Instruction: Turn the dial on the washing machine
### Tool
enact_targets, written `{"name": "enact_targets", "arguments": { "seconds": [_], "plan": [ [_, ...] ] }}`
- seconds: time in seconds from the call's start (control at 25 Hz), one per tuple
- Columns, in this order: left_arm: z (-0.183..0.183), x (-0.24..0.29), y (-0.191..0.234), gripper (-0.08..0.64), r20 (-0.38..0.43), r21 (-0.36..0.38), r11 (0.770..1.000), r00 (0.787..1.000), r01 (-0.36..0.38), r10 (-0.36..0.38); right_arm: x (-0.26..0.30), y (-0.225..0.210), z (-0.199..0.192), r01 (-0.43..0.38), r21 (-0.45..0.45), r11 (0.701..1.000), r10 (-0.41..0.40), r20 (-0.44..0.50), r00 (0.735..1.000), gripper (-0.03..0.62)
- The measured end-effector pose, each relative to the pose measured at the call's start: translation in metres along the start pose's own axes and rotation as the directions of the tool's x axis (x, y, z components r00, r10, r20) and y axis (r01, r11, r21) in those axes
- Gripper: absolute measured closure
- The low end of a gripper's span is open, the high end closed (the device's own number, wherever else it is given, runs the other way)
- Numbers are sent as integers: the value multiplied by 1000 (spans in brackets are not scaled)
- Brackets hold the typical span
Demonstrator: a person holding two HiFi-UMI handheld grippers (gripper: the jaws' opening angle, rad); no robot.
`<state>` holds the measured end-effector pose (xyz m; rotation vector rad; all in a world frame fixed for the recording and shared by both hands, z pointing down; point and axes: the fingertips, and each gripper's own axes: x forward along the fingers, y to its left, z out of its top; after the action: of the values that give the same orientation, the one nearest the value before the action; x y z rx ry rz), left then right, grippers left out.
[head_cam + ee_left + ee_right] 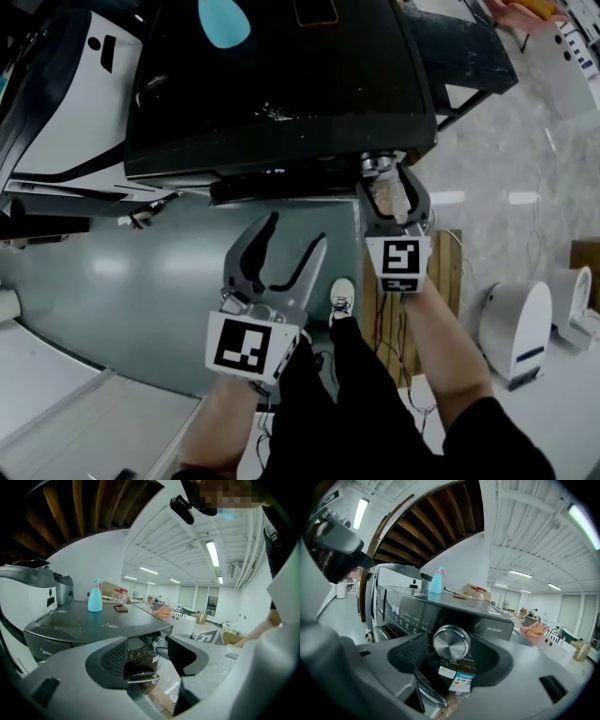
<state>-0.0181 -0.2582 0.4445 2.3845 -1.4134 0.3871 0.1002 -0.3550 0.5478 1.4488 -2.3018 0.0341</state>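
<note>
The washing machine (pixel 281 84) is a dark front-loader seen from above. Its round silver dial (pixel 378 166) sits at the right end of the control panel. My right gripper (pixel 386 184) is at the dial. In the right gripper view the dial (pixel 451 642) fills the space between the two dark pads of that gripper (pixel 449 655), with thin gaps on each side; the jaws stand open. My left gripper (pixel 286 249) hangs open in front of the door, lower and to the left, holding nothing. The left gripper view shows the dial (pixel 158 642) from the side, past the open left gripper (pixel 147 660).
A teal spray bottle (pixel 223 21) and a flat brown item (pixel 314 11) stand on the machine's top. A white appliance (pixel 75 103) stands at the left. On the floor to the right are a wooden pallet (pixel 450 272) and white devices (pixel 516 328). The person's shoe (pixel 342 298) is below.
</note>
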Motion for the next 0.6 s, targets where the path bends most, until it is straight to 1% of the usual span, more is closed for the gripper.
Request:
{"name": "enact_targets", "arguments": {
  "seconds": [0.12, 0.24, 0.4, 0.6],
  "plan": [
    [-6, 1, 2, 310, -2, 0, 1000, 1000, 8, -8, 4, -1, -8, 19, 0, 1000, -19, -16, 1000, 311],
    [-11, 2, 5, 310, 0, 2, 1000, 1000, 15, -15, 8, 0, -11, 33, -17, 999, -33, -8, 999, 311],
    [-18, 3, 5, 310, -1, 1, 1000, 1000, 24, -24, 11, -1, -15, 53, -27, 998, -53, -3, 999, 337],
    [-27, 2, 4, 310, -1, -5, 999, 999, 35, -35, 12, 0, -15, 70, -10, 997, -70, 15, 997, 334]
  ]
}}
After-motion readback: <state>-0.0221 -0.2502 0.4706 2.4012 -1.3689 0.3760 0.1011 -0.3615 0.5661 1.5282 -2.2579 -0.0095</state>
